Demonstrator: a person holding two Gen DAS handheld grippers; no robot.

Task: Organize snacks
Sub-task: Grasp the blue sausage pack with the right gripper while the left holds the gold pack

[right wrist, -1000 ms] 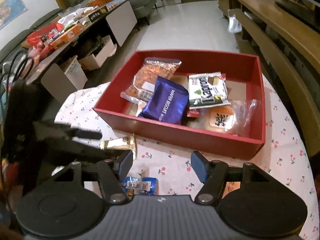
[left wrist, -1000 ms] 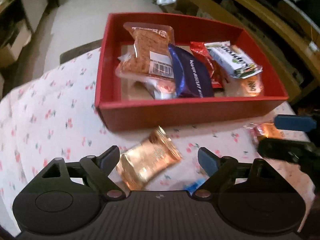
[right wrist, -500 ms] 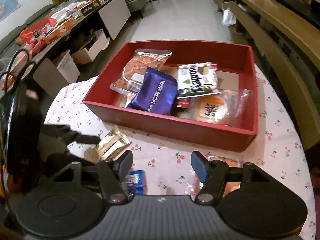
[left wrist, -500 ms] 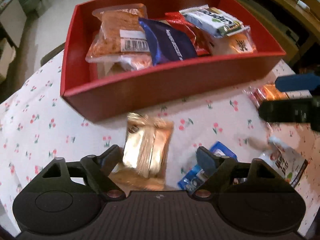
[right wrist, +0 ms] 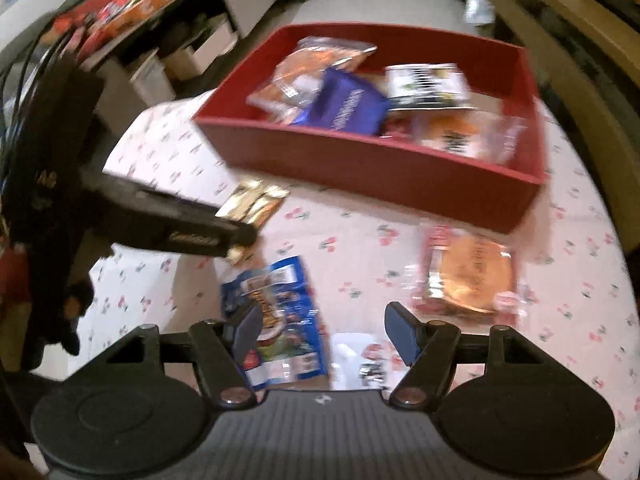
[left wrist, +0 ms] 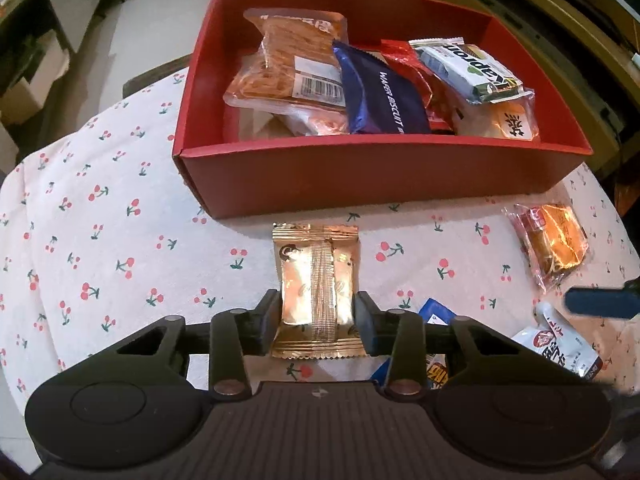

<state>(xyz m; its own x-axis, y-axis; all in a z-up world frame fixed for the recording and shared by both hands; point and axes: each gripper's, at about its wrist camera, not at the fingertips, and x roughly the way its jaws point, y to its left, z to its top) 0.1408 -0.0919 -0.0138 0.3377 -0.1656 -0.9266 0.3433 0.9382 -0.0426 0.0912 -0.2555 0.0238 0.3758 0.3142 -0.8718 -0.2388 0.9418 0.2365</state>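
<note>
My left gripper [left wrist: 316, 322] is shut on a gold foil snack packet [left wrist: 316, 280] that lies on the cherry-print cloth just in front of the red box [left wrist: 360, 176]. The same gold packet [right wrist: 256, 202] shows in the right wrist view, pinched by the left gripper's dark fingers [right wrist: 192, 232]. The red box [right wrist: 360, 168] holds several wrapped snacks, among them a blue wafer biscuit pack [left wrist: 384, 96]. My right gripper [right wrist: 326, 334] hangs over the cloth, its jaws opening, with a blue snack pack [right wrist: 276, 320] under its left finger and nothing pressed between the pads.
An orange clear-wrapped pastry [left wrist: 554, 240] [right wrist: 468, 272] lies on the cloth to the right, and a white pouch with red print [left wrist: 560, 348] sits near the front edge. The round table's edge drops off at left. Low furniture and a shelf stand beyond.
The left gripper closed onto the gold packet, which now lies straight between its fingers. The right gripper dipped toward the cloth, bringing the blue pack and orange pastry closer.
</note>
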